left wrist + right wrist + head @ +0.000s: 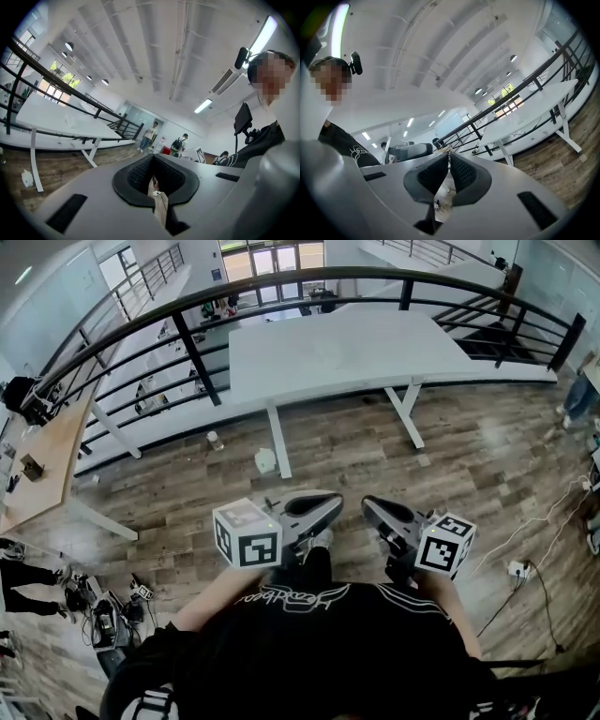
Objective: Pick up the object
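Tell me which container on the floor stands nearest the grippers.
The white jug beside the table leg; the smaller bottle stands farther away, to its left.

Small pale floor item point(266, 460) beneath white table point(337, 352): identity unclear.

The wooden floor point(469, 456) bears a white table point(347, 348) and white jug point(265, 461).

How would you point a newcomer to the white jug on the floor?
In the head view, find the long white table beside the black railing, then follow its left-hand leg down to the wooden floor. The white jug stands right beside that leg's foot; it is bigger and squatter than the small slim bottle further left.
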`<action>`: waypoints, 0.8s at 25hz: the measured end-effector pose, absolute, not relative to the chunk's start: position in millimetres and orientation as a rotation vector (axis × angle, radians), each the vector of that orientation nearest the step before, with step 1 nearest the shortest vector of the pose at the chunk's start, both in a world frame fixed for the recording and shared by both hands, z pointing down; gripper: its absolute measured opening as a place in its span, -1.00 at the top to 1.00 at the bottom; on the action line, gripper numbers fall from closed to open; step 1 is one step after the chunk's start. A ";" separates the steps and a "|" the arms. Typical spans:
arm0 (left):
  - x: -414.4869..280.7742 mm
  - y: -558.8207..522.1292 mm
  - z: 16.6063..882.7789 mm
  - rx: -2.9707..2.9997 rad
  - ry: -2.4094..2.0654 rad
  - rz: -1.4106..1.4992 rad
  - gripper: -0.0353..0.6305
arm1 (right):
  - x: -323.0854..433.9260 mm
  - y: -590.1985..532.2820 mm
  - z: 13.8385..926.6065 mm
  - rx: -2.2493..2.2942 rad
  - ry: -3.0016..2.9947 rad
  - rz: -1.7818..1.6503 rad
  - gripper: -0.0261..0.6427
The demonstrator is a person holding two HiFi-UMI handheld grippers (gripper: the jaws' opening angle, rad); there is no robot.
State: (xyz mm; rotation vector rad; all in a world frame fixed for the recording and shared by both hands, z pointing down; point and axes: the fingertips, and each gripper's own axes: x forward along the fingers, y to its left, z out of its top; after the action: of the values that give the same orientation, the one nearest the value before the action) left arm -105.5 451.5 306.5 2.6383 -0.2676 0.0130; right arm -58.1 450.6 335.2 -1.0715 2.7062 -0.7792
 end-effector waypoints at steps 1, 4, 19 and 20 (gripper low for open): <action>-104.4 440.2 309.6 2.632 -0.268 0.014 0.87 | -57.0 439.5 338.3 -1.074 2.704 -0.788 0.86; -99.9 402.3 319.3 2.605 -0.268 0.021 0.87 | -52.5 402.8 350.6 -1.080 2.688 -0.832 0.86; -59.1 118.6 342.7 2.534 -0.252 0.104 0.87 | -21.1 122.2 373.3 -1.076 2.617 -0.977 0.86; -57.9 100.1 342.4 2.531 -0.252 0.109 0.87 | -20.7 103.3 372.1 -1.073 2.616 -0.981 0.86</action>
State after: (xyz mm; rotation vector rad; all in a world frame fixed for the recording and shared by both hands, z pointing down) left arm -57.9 100.1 342.4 2.5307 -0.2518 0.1090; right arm -20.7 103.3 372.1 -1.0727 2.6159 -0.9811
